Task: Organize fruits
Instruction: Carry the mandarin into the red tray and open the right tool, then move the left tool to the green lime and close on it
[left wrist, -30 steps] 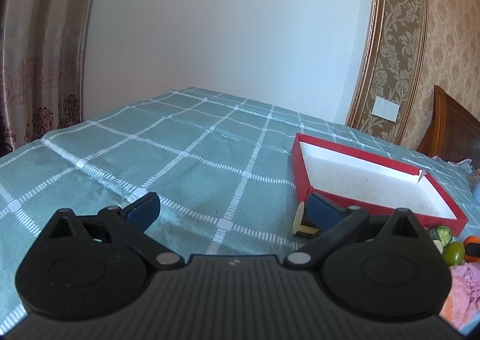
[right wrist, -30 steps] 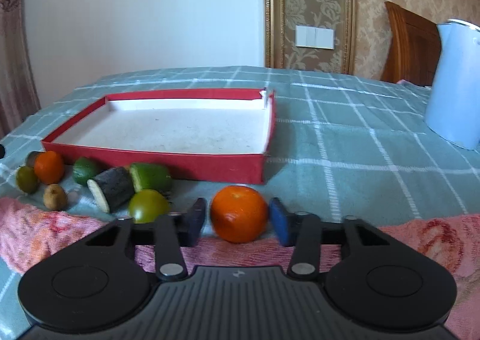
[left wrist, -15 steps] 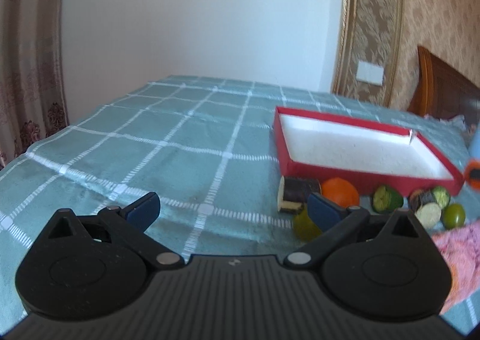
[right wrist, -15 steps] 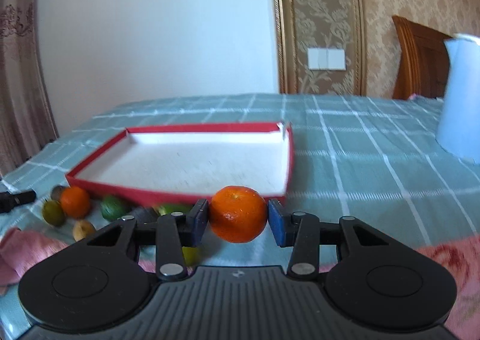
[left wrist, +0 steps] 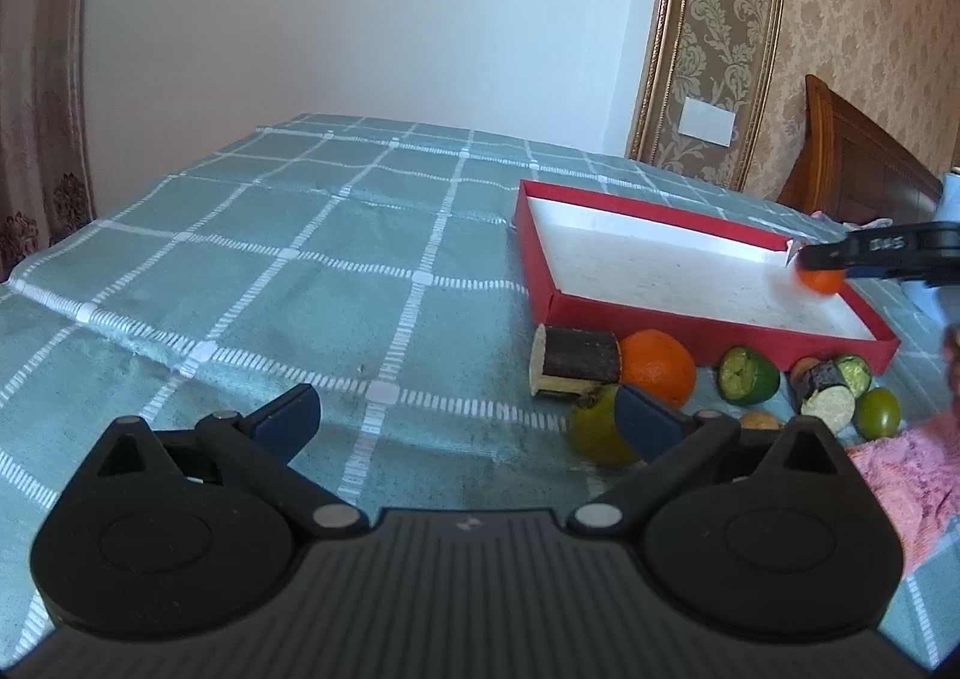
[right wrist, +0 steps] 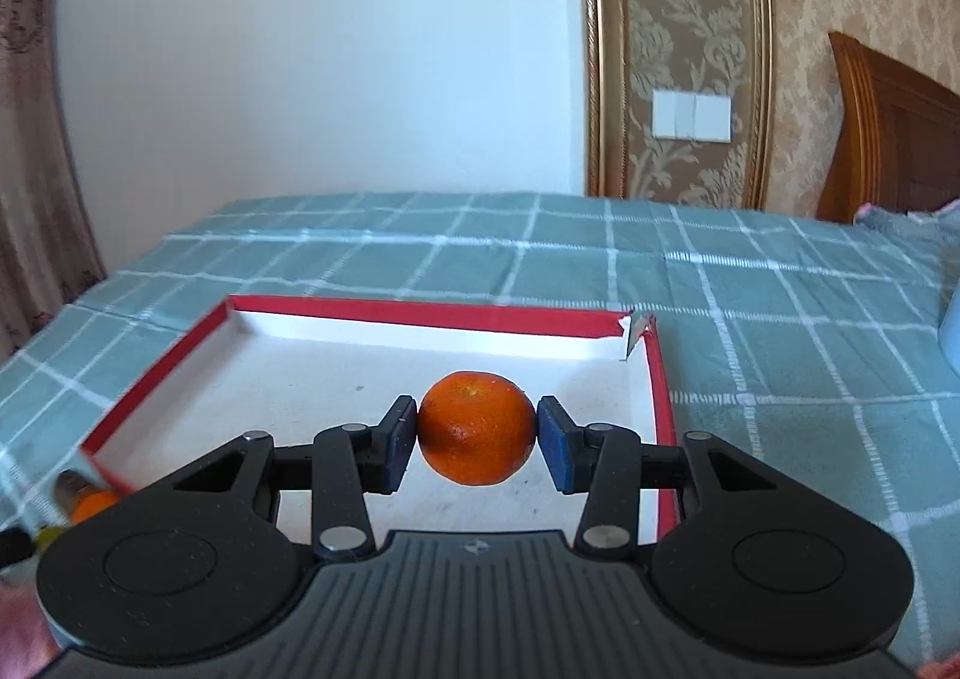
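Our right gripper (right wrist: 477, 436) clamping an orange (right wrist: 476, 427) between its pads over the red tray (right wrist: 657, 373), our left gripper (left wrist: 465, 418) spread wide, holding nothing, fruit pile (left wrist: 744, 376) just beyond its right finger

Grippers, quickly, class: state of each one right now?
Left gripper: open, holding nothing.
Right gripper: closed on the orange, above the red tray.
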Tool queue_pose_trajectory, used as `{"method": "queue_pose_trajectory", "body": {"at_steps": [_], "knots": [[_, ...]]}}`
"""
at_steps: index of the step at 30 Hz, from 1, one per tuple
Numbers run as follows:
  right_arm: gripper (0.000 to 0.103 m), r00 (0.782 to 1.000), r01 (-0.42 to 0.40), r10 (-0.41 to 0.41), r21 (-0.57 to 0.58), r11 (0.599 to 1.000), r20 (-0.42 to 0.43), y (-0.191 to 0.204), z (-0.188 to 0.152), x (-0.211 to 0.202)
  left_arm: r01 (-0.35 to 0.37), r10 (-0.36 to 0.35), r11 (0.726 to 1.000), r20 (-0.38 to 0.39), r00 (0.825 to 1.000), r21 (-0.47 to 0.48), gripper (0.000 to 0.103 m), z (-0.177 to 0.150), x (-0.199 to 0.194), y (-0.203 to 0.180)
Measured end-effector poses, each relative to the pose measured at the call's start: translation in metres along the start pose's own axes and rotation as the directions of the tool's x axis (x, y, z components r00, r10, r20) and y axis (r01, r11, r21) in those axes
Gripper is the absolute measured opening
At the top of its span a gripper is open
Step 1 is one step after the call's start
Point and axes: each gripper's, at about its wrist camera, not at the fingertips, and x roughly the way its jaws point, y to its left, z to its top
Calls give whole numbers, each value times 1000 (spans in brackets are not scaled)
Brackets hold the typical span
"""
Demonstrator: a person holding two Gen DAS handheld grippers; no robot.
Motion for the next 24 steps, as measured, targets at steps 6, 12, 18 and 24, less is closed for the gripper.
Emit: {"method": "queue_pose_trajectory", "body": {"at_steps": [6,12,18,24], "knots": [[77,999,25,-25,-21,999,26,5,-4,3,-18,18,1000,-3,1000,20,103,-1,-3,-3],[77,995,1,2,-32,999,102,3,-21,-50,11,-11,999,2,1000,32,103,-9,-7,3],[77,993,1,7,-67,998,116,-1,-57,-96,31,-31,999,7,1000,17,103,-11,-9,6],[77,990,116,-110,-55,992,89,-4,-82,-103,35,-35,999,46,998,-4,103,-13,-21,3]]}}
